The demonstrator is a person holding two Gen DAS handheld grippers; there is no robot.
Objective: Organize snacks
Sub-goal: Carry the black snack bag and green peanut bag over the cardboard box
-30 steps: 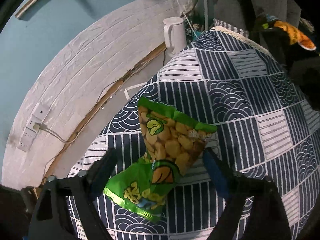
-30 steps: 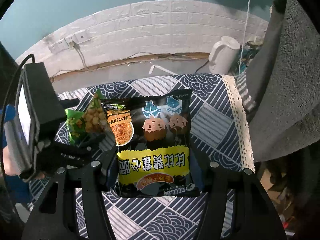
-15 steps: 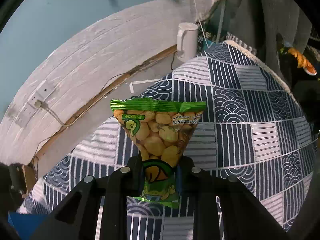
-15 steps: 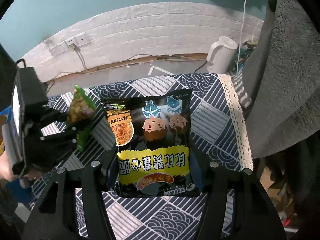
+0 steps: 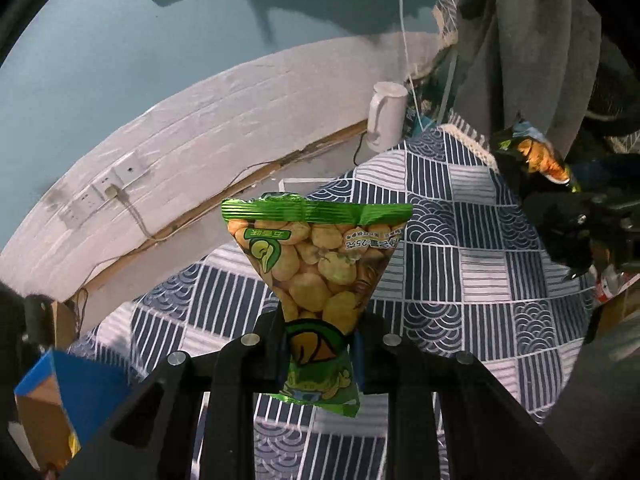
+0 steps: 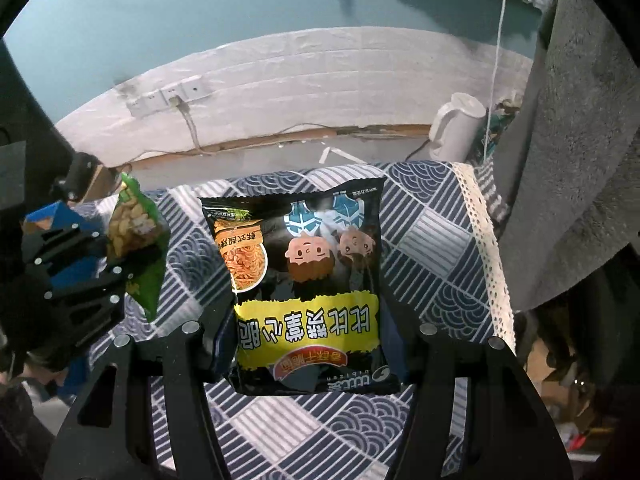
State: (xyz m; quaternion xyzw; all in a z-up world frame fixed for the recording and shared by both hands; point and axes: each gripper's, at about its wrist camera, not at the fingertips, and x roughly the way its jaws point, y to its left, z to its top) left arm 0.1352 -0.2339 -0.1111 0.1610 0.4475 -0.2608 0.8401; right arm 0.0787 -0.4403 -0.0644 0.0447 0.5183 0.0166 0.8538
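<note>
My left gripper [image 5: 318, 354] is shut on a green bag of broad beans [image 5: 318, 264] and holds it upright above the blue patterned tablecloth [image 5: 460, 248]. The same bag [image 6: 136, 236] and the left gripper [image 6: 116, 276] show at the left of the right wrist view. My right gripper [image 6: 308, 344] is closed on the sides of a black and yellow noodle snack bag [image 6: 304, 280], held lifted over the cloth [image 6: 432, 240]. The right gripper and its bag show at the right edge of the left wrist view [image 5: 544, 160].
A white kettle [image 5: 386, 116] stands on the floor past the table's far edge, by the white brick wall with sockets [image 5: 104, 192]. A blue cardboard box [image 5: 60, 396] sits at the lower left. Grey fabric [image 6: 580, 140] hangs at the right.
My left gripper has closed on the green bag, lifted it off the cloth and carried it up and leftward. The right gripper holds the black bag still.
</note>
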